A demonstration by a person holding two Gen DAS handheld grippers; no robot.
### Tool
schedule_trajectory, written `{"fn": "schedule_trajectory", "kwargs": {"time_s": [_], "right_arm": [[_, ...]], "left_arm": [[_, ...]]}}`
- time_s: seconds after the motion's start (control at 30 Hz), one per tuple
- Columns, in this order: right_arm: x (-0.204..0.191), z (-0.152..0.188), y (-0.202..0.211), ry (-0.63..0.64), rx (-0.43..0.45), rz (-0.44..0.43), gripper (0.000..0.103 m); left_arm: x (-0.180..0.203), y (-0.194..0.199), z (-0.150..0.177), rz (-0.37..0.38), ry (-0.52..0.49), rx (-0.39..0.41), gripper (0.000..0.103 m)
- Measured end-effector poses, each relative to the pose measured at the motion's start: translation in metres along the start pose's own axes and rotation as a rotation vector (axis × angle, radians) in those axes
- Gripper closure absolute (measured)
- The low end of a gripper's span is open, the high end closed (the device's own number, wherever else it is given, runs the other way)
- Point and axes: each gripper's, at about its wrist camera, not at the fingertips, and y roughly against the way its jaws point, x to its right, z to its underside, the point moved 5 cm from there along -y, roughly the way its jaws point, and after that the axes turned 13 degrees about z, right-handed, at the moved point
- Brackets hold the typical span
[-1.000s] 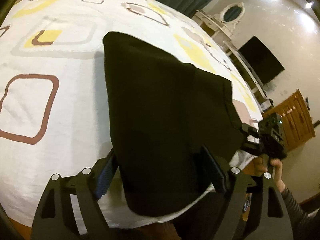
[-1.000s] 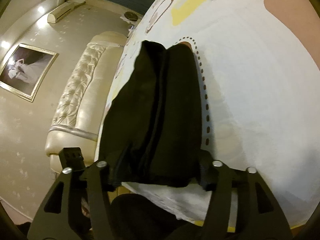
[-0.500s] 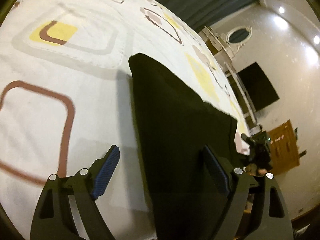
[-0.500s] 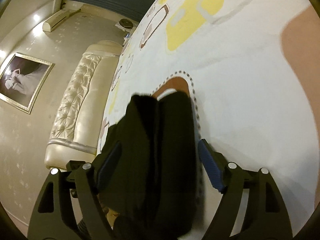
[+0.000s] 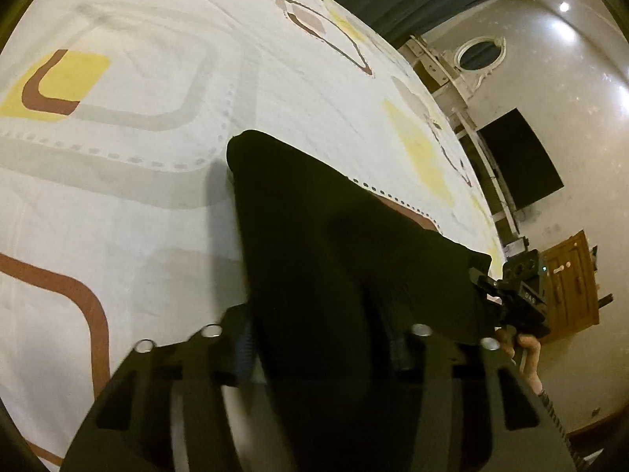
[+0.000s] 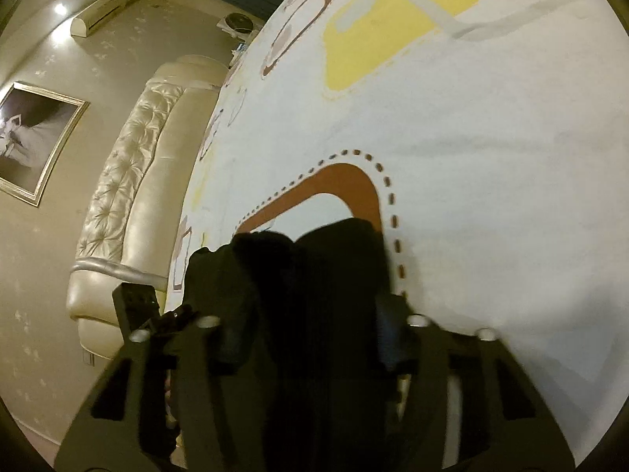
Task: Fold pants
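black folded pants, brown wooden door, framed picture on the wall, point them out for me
black folded pants [image 5: 334, 236], left wrist view, middle of the cloth
brown wooden door [image 5: 570, 279], left wrist view, its panel
framed picture [image 6: 33, 133], right wrist view, its centre

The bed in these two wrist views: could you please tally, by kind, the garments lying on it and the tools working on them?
Black pants: 1, lying on the patterned bedsheet.
Tools: 2, the left tool and the right tool, each with its jaws closing and the pants between them.
Total: 3.
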Motion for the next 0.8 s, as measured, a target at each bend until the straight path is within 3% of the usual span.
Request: {"fn": "schedule_trajectory", "kwargs": {"time_s": [0.23,0.8], "right_arm": [[-0.0022,0.0070,0.0030,0.007,0.061,-0.010,0.069],[-0.0102,0.0029,0.0042,0.033,0.121,-0.022,0.072]], "left_arm": [[0.0021,0.0033,0.0004,-0.061,-0.037,0.014,0.066],[0.0060,0.0044,-0.0041,-0.131,-0.117,0.022,0.074]]}}
